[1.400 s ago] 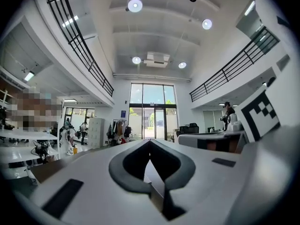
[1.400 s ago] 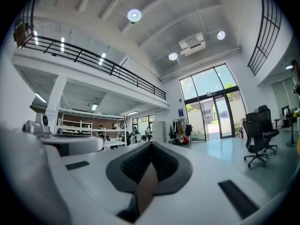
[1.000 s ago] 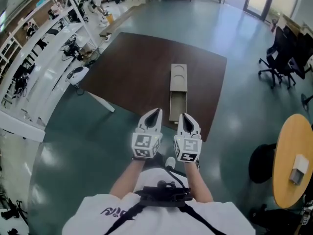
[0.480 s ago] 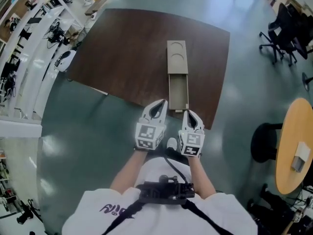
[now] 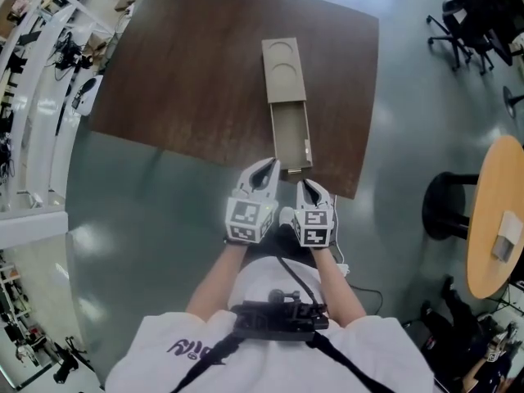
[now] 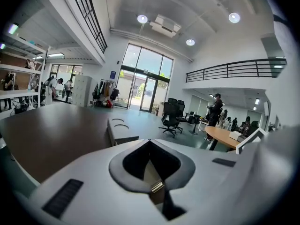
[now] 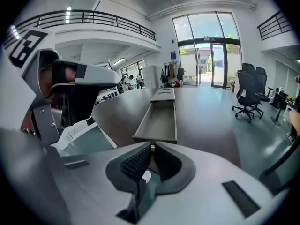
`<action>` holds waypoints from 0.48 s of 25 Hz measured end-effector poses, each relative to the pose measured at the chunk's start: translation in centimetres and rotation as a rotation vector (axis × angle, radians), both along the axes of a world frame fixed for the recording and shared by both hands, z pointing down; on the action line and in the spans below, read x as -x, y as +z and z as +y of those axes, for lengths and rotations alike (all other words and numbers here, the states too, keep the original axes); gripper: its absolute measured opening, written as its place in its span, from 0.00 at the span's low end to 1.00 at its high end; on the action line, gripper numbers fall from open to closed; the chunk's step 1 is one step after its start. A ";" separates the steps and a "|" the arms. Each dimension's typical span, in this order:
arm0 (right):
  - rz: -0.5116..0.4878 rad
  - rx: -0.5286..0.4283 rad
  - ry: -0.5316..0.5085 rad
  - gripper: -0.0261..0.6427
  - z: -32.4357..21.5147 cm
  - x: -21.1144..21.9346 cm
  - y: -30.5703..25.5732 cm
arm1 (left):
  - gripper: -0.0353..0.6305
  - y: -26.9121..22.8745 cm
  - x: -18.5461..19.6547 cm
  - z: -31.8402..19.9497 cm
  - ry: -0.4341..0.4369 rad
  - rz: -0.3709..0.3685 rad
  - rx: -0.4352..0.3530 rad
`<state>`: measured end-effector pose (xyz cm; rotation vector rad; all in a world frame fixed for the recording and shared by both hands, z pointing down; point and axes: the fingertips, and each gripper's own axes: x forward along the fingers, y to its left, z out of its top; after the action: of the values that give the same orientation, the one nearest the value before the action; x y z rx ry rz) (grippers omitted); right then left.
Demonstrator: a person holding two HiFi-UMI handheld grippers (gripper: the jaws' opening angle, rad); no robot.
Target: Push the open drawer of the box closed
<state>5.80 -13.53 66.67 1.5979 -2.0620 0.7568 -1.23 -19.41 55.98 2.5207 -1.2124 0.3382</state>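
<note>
A long tan box (image 5: 282, 70) lies on the dark brown table (image 5: 188, 80), and its open drawer (image 5: 291, 137) sticks out toward me, its front end near the table's near edge. My left gripper (image 5: 269, 164) is shut and empty, its tips just left of the drawer's front end. The right gripper (image 5: 304, 183), also shut and empty, sits just short of that front end. In the right gripper view the empty drawer (image 7: 159, 118) lies straight ahead of the shut jaws (image 7: 151, 146). The left gripper view shows the box (image 6: 119, 128) beyond its shut tips (image 6: 149, 140).
A round wooden table (image 5: 498, 195) with a white box (image 5: 509, 240) stands at the right, with a black stool (image 5: 446, 207) beside it. Office chairs (image 5: 475, 6) stand at the far right, white shelving (image 5: 33, 97) at the left. A person (image 6: 216, 108) stands in the distance.
Both grippers have moved forward to the table's near edge and now sit close to the drawer's front end. Jaws stayed shut.
</note>
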 end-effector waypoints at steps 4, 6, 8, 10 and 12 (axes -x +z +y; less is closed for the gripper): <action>-0.001 0.038 -0.005 0.05 -0.6 0.6 2.0 | 0.07 2.0 0.5 -0.4 -0.019 0.001 0.040; 0.001 0.062 -0.002 0.07 -0.7 0.6 3.2 | 0.07 2.9 0.7 -0.6 -0.027 -0.001 0.059; -0.006 0.093 -0.003 0.12 -0.7 0.7 4.3 | 0.07 3.6 0.8 -0.7 -0.032 -0.003 0.078; -0.014 0.115 -0.003 0.15 -0.6 0.9 5.0 | 0.07 4.0 1.2 -0.8 -0.038 -0.005 0.090; -0.016 0.127 0.007 0.20 -0.8 1.0 5.6 | 0.07 4.3 1.6 -1.0 -0.045 -0.005 0.094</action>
<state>4.77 -14.30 72.26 1.5349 -1.9784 0.8876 -2.82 -20.41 60.30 2.4110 -1.2240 0.3816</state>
